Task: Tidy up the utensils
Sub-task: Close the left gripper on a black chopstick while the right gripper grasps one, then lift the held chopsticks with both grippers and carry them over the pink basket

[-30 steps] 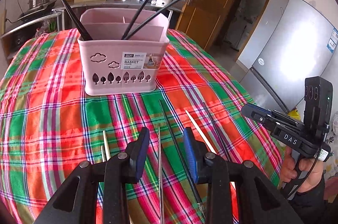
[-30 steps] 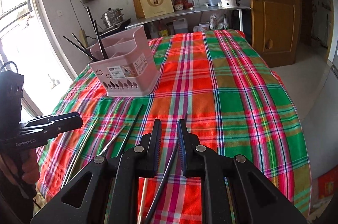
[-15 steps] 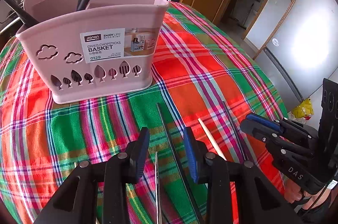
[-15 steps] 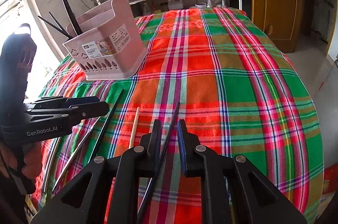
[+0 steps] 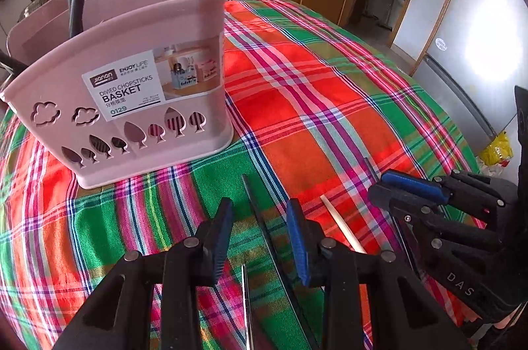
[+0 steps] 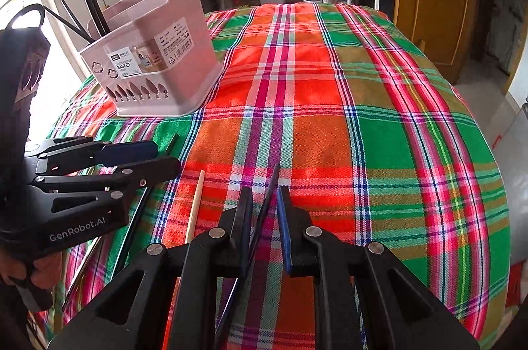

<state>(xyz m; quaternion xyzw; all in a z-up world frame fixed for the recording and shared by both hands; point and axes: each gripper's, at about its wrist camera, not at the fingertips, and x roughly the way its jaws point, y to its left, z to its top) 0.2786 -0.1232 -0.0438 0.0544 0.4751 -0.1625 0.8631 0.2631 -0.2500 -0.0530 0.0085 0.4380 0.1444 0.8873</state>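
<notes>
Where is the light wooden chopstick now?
The wooden chopstick lies on the plaid cloth between both grippers, left of the right gripper, near the left gripper.
</notes>
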